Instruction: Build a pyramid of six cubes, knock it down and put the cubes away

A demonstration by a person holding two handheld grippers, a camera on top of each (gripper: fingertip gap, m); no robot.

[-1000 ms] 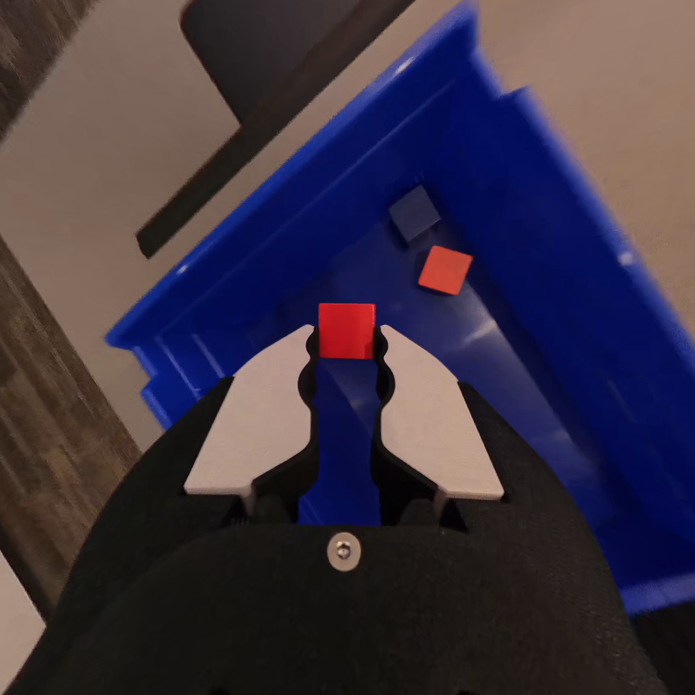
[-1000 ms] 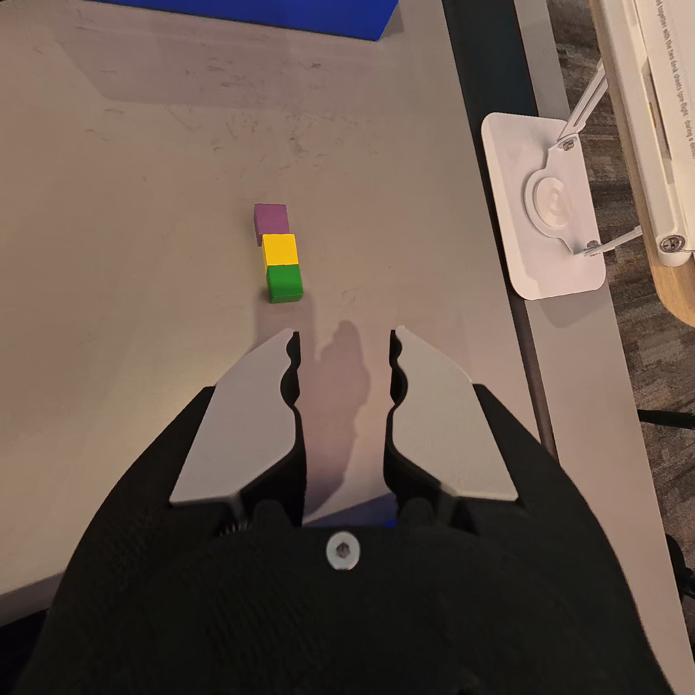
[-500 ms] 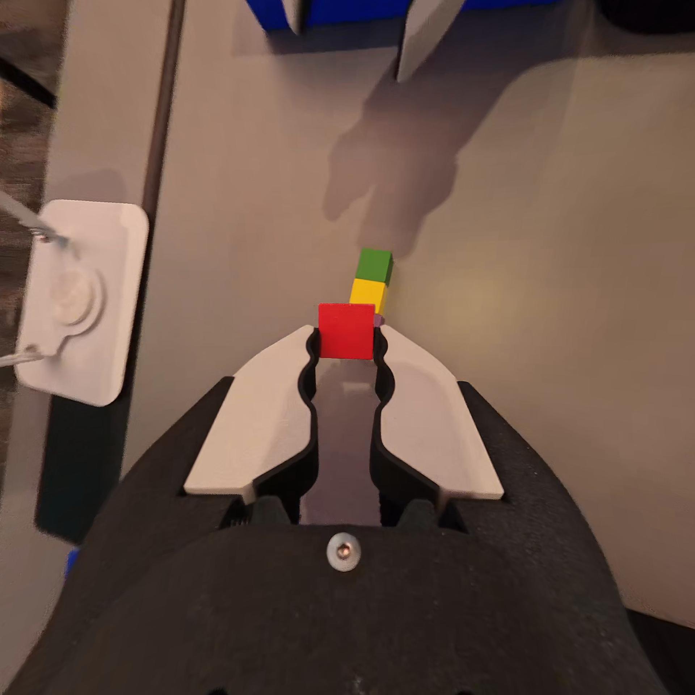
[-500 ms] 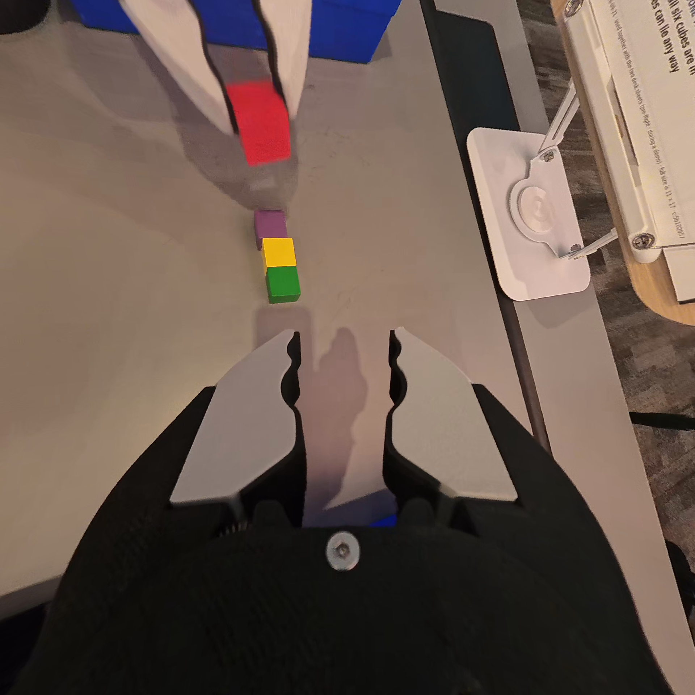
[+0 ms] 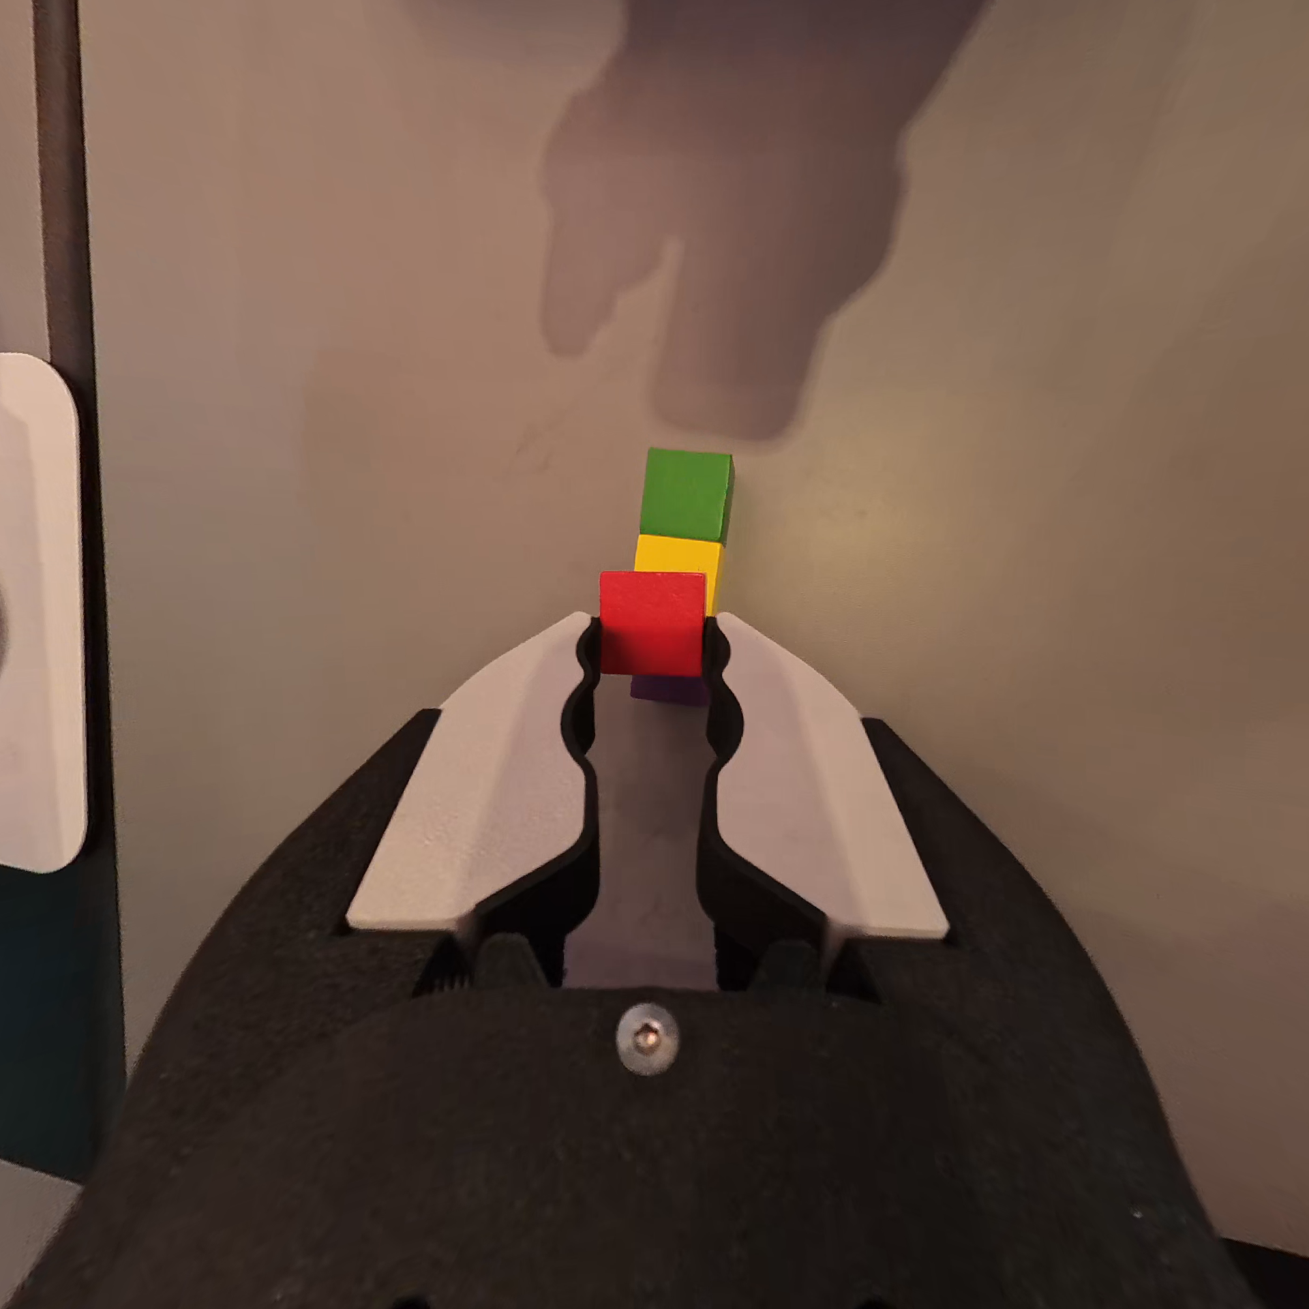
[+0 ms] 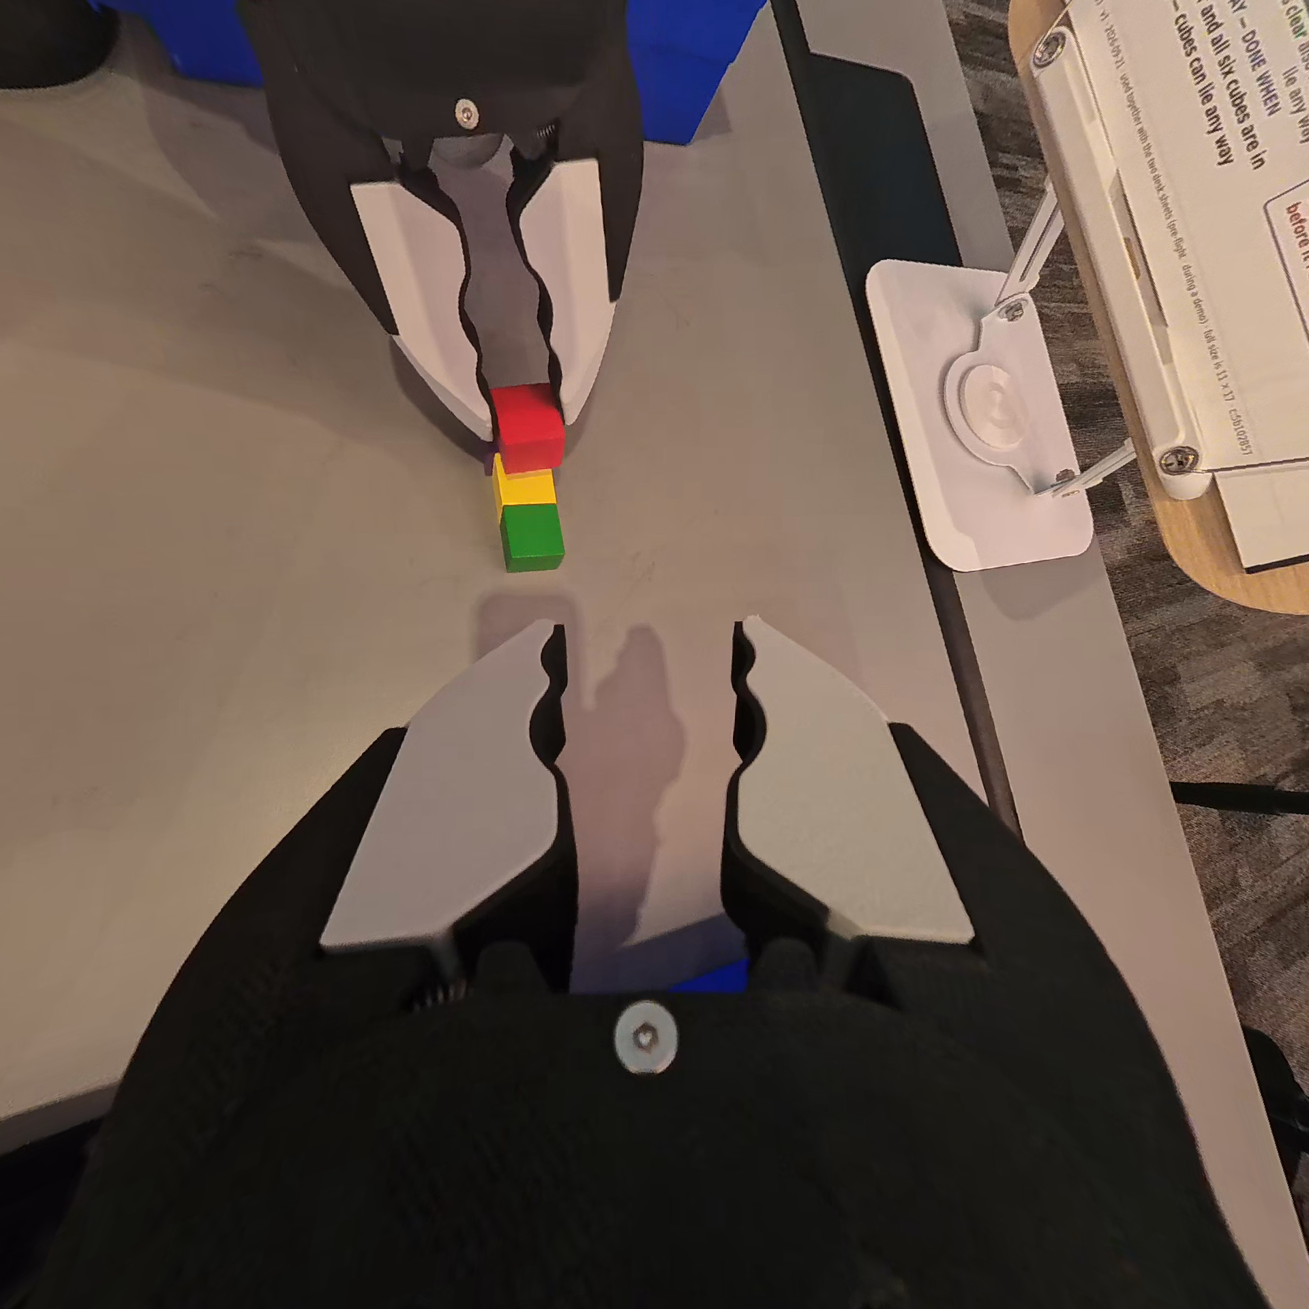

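A white stand base (image 6: 981,418) sits at the grey worktop (image 6: 212,496) edge, holding a printed sheet (image 6: 1197,234) above carpeted floor (image 6: 1239,673).

Counted on table (image 6: 212,496): four cubes. One red cube (image 6: 528,428), clamped at 12 o'clock end of row; one yellow cube (image 6: 524,487); one green cube (image 6: 533,538) at 6 o'clock end; one purple cube (image 5: 666,690), mostly hidden under red. Two grippers: left gripper (image 5: 653,630), right gripper (image 6: 648,627). One blue bin (image 6: 680,78) at 12 o'clock. One white stand base (image 6: 921,397) at 3 o'clock.
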